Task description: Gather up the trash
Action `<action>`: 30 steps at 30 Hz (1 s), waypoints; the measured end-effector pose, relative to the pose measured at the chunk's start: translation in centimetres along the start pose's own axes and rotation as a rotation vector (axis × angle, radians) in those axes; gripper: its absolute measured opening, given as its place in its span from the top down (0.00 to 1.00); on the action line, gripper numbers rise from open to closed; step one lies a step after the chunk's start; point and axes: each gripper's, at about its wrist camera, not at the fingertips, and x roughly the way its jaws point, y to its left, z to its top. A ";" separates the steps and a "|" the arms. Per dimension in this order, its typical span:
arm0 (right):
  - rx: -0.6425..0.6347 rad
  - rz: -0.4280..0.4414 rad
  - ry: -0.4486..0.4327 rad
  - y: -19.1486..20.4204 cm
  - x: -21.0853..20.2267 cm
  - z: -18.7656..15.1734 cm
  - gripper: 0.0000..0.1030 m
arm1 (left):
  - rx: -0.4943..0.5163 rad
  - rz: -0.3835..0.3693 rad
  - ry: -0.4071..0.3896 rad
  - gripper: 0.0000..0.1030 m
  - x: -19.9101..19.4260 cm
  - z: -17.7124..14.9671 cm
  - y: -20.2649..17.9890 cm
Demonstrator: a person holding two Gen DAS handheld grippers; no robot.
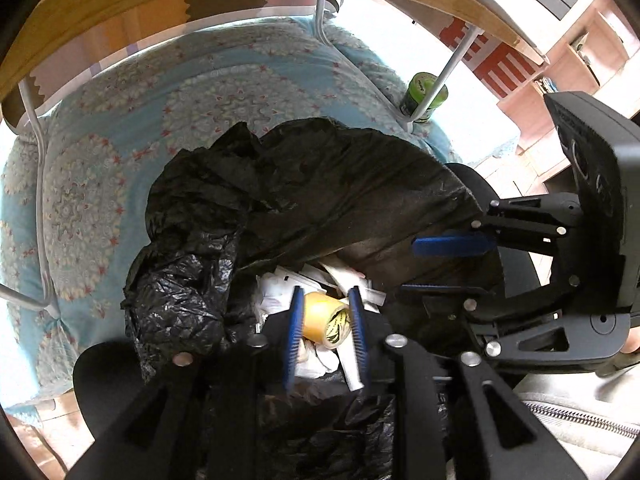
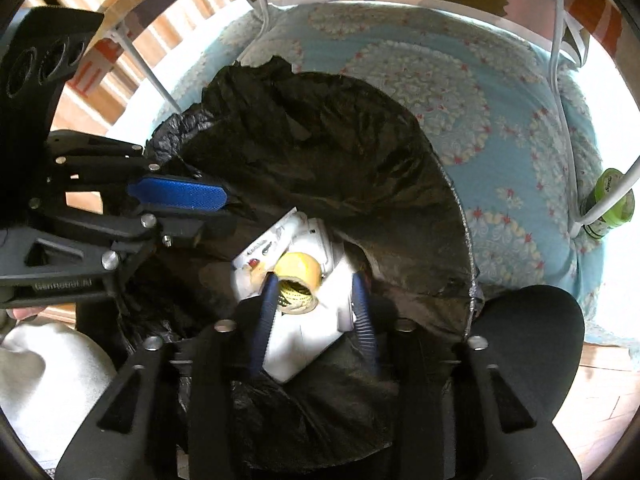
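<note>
One black trash bag (image 1: 280, 200) fills the middle of both views; inside lie one yellow tape roll (image 1: 324, 316) and several white papers (image 2: 296, 344), half buried. My left tool (image 1: 326, 332) and right tool (image 2: 316, 308) hang narrowly parted, gripping nothing. One green can (image 1: 424, 94) at upper right is partly hidden.
</note>
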 end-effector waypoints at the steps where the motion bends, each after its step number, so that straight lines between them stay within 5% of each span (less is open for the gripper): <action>1: 0.000 0.001 -0.002 0.0 -0.1 0.0 0.61 | -0.006 0.004 -0.001 0.66 -0.1 0.0 0.0; 3: -0.003 0.001 -0.009 0.1 -0.5 0.0 0.61 | -0.019 0.010 -0.018 0.55 -0.5 -0.1 -0.1; 11: -0.022 0.002 -0.048 0.8 -2.9 0.0 0.59 | -0.014 0.017 -0.062 0.55 -2.6 -0.5 -0.9; 16: -0.034 0.006 -0.080 1.2 -5.1 -0.1 0.49 | -0.012 0.023 -0.086 0.55 -4.2 -1.0 -1.6; 20: -0.054 0.004 -0.102 1.8 -7.1 -0.2 0.37 | -0.001 0.027 -0.126 0.42 -6.2 -1.5 -2.4; 27: -0.097 0.033 -0.113 3.1 -10.6 -0.7 0.23 | 0.024 0.003 -0.203 0.34 -10.1 -2.4 -3.4; 30: -0.117 0.036 -0.110 3.6 -11.7 -0.9 0.23 | 0.028 0.007 -0.222 0.25 -11.6 -2.6 -3.9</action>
